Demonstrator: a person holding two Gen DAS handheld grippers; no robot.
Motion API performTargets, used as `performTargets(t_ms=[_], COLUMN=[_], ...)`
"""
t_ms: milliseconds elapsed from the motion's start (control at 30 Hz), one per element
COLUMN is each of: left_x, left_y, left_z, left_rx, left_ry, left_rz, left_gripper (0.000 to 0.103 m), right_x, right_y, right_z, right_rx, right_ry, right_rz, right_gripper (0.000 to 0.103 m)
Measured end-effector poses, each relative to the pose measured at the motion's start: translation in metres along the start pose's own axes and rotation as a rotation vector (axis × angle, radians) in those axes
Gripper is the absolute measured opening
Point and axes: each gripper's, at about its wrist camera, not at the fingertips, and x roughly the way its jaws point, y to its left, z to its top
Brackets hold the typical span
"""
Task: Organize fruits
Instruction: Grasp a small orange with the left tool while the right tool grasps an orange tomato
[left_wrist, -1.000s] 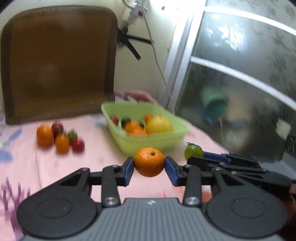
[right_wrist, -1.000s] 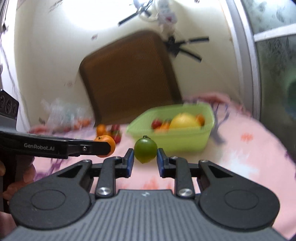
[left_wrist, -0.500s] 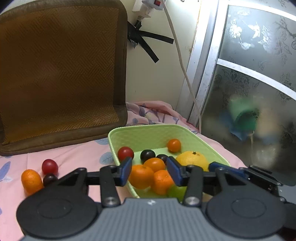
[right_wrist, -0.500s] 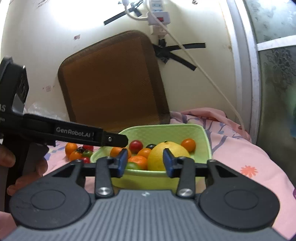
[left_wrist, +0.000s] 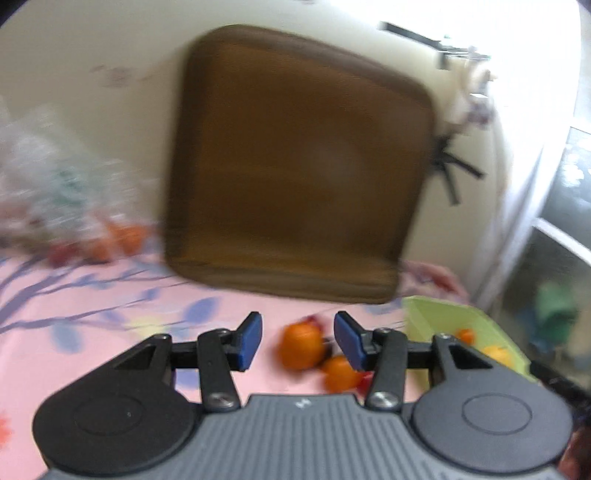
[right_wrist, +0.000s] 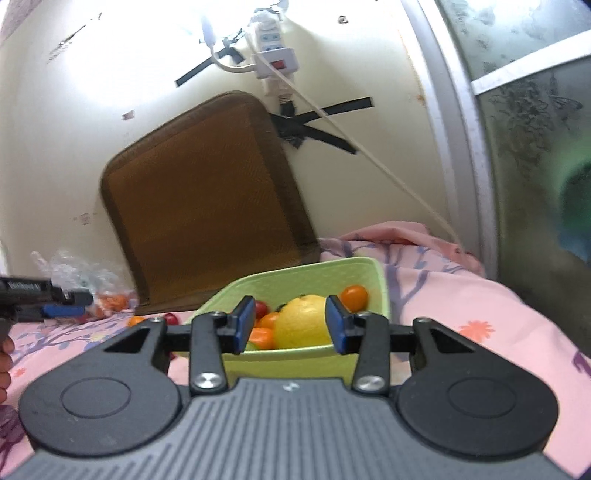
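**Both fruits dropped; left gripper swung back to the loose pile**

A second before, the left gripper (left_wrist: 297, 341) had carried an orange and the right gripper (right_wrist: 290, 324) a small green fruit. By this moment both sets of jaws stood wide and empty, so both pieces had evidently gone into the green basket (right_wrist: 380, 280); a sliver of green showed low in it beside the oranges, likely that fruit.

The right gripper hung just in front of the basket, its jaws framing the big yellow fruit (right_wrist: 304, 325) that lay among small oranges and a red tomato inside. Nothing was touching its pads.

The left gripper had turned away from the basket, which now sat at the right edge of its blurred view (left_wrist: 443, 314). Between its open jaws, but farther off on the pink floral sheet (left_wrist: 110, 332), lay two loose oranges (left_wrist: 299, 347), with something red beside them. A few more orange and red pieces sat by the crinkled plastic bag (left_wrist: 44, 173) near the brown cushion (left_wrist: 295, 158).

The sorting looked partly done: one more delivery was in, several fruits still lay outside, and the left gripper seemed lined up for the nearest orange.
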Motion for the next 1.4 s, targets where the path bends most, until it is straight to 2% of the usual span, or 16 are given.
performTargets(t_ms=[167,267,300,467,533,633,667,700,733,767,800,867,967,1133,1300,1400], left_x=[0.006,0.025,0.033,0.067,0.078,0.087,0.089,0.092,0.092,0.092,0.090,0.083,0.062,0.012,-0.024,-0.033], left_y=[0.021,0.014,0.012,0.015,0.014,0.015,0.016,0.017,0.020,0.022,0.024,0.026,0.025,0.001,-0.043,-0.069], left_z=[-0.005,-0.001,0.001,0.004,0.001,-0.004,-0.006,-0.008,-0.008,-0.008,-0.008,-0.010,-0.014,-0.030,-0.063,-0.081], left_rx=[-0.001,0.029,0.029,-0.039,-0.042,-0.044,-0.049,-0.055,-0.068,-0.079,-0.089,-0.096,-0.105,-0.002,0.172,0.257], left_ry=[0.050,0.074,0.078,0.131,0.146,0.157,0.164,0.175,0.176,0.172,0.167,0.152,0.135,0.132,0.166,0.199], left_rz=[-0.021,-0.060,-0.074,-0.154,-0.156,-0.153,-0.159,-0.161,-0.167,-0.171,-0.172,-0.161,-0.189,-0.234,-0.286,-0.308], left_gripper=[0.044,0.067,0.070,0.074,0.074,0.060,0.047,0.041,0.041,0.040,0.040,0.040,0.040,0.040,0.040,0.040], right_x=[0.001,0.015,0.020,0.060,0.080,0.109,0.117,0.124,0.130,0.136,0.139,0.132,0.108,0.047,-0.012,-0.039], right_y=[0.033,0.074,0.087,0.146,0.159,0.170,0.173,0.175,0.176,0.178,0.178,0.177,0.170,0.138,0.093,0.069], right_z=[0.003,0.000,-0.003,-0.017,-0.021,-0.025,-0.027,-0.028,-0.031,-0.033,-0.035,-0.033,-0.029,-0.024,-0.033,-0.041], right_rx=[-0.065,-0.176,-0.222,-0.457,-0.511,-0.559,-0.577,-0.597,-0.617,-0.636,-0.650,-0.644,-0.607,-0.475,-0.306,-0.223], right_ry=[0.041,0.120,0.140,0.175,0.199,0.246,0.256,0.268,0.283,0.302,0.319,0.301,0.270,0.241,0.257,0.271], right_rz=[0.122,0.208,0.224,0.243,0.234,0.210,0.202,0.194,0.188,0.185,0.181,0.200,0.216,0.242,0.155,0.088], right_gripper=[0.044,0.044,0.044,0.043,0.043,0.043,0.043,0.043,0.041,0.033,0.031,0.031,0.031,0.031,0.031,0.031])
